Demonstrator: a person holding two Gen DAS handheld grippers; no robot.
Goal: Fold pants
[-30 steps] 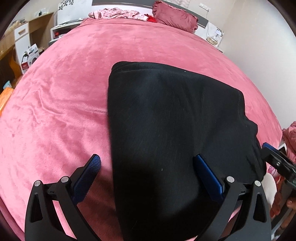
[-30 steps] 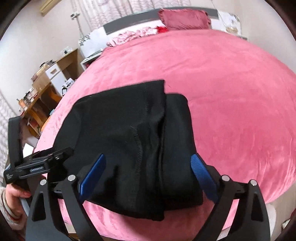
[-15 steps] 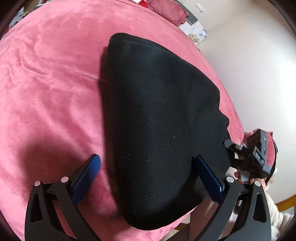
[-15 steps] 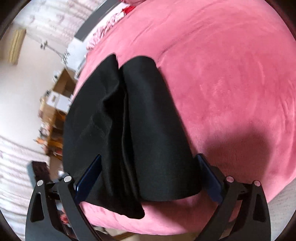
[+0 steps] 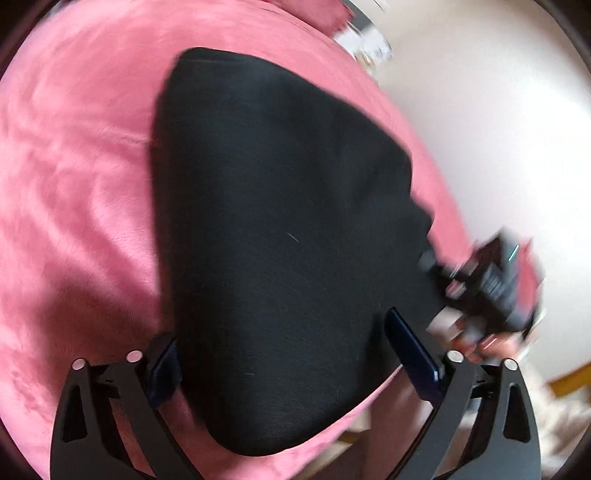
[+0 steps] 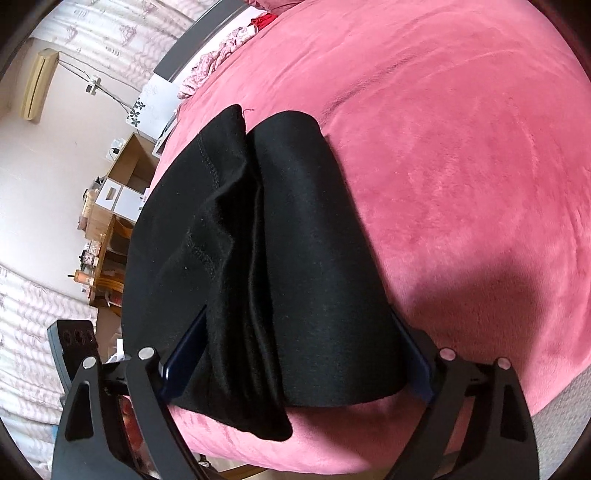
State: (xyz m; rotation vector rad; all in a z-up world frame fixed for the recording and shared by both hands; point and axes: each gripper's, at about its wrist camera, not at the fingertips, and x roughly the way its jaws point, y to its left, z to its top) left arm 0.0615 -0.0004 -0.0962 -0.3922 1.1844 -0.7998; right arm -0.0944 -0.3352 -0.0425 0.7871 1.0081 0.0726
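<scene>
Both grippers lowered closer, folded black pants (image 5: 280,236) between open jaws

Home bedroom — pink plush bed (image 6: 461,155), curtains (image 6: 110,33), wall air conditioner (image 6: 38,83), cluttered wooden desk (image 6: 107,229)

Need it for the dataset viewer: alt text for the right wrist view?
Folded black pants lie on a pink bedspread, filling the gap between the open fingers of the right hand-held gripper. Loose layered edges bunch along the pants' left side; a wooden desk and curtains show at far left.
</scene>
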